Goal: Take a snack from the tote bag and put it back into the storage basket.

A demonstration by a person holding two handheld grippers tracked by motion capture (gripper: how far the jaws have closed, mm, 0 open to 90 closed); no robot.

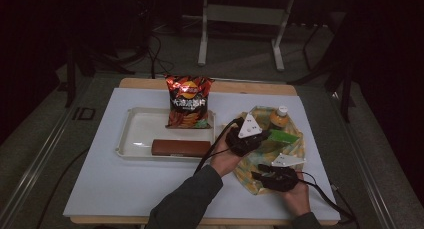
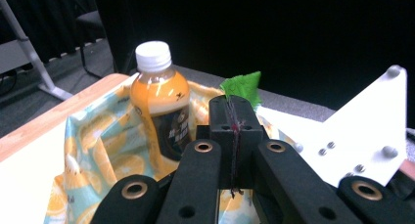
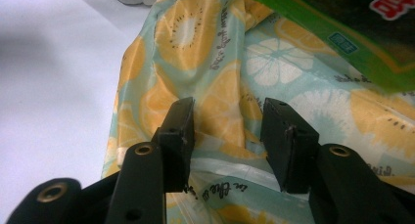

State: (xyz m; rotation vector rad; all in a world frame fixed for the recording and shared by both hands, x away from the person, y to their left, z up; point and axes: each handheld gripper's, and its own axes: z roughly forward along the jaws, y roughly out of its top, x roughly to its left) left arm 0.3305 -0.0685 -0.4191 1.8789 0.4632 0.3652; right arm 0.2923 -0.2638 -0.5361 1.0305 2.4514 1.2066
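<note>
Black jaws of the left tool [image 2: 234, 117] pinch the green packet [image 2: 243, 86] over the fruit-print bag [image 3: 230, 87], beside the juice bottle [image 2: 161, 106]; right tool [image 3: 229, 131] spread around a bag fold on the surface [image 1: 150, 179].

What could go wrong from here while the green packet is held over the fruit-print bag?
1. The left tool pinches only a corner of the green packet, so the packet may slip out.
2. The bottle stands upright in the soft bag right beside that tool; a nudge might tip it.
3. The right tool is open around a fold of the bag, not clamped, so the bag's mouth may sag.
</note>
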